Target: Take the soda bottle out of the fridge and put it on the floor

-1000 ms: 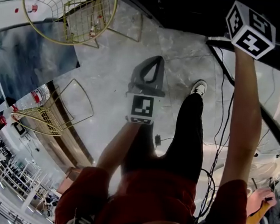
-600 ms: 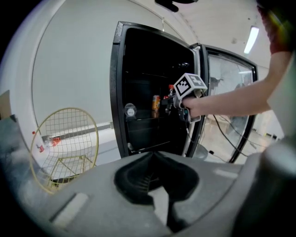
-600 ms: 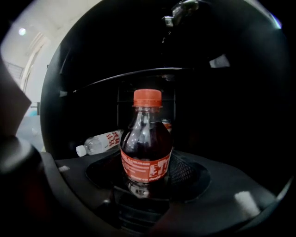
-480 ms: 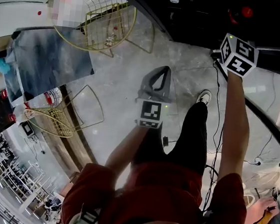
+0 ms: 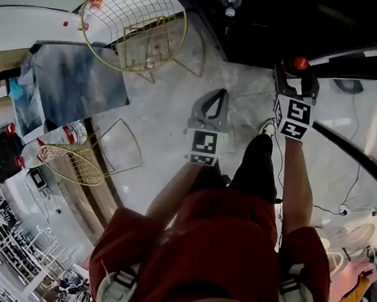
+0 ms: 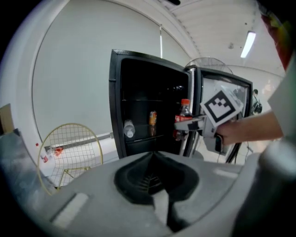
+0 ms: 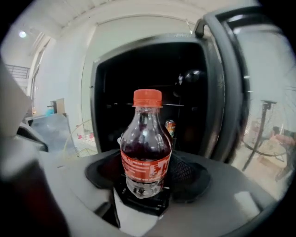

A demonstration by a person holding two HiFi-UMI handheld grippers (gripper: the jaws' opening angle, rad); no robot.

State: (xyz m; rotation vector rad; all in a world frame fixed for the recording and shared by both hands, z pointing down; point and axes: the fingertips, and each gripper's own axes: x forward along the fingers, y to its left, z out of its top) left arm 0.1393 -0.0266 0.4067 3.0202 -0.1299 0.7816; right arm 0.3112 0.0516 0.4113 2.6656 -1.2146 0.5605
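Soda bottle (image 7: 146, 148) upright in right claw (image 7: 143, 189) (fridge (image 7: 115, 92) open)

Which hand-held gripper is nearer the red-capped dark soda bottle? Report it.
Right. The right hand-held gripper is shut on the red-capped dark soda bottle before the open black fridge. The left hand-held gripper, shut and empty, hangs apart from it.

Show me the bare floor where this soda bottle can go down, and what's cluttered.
Bare grey marbled floor lies open between the round gold wire basket, the blue-grey painted board and the left gripper. Crowded: black cables trail at the right, and a second gold wire frame sits lower left. The right gripper grips the red-capped soda bottle.
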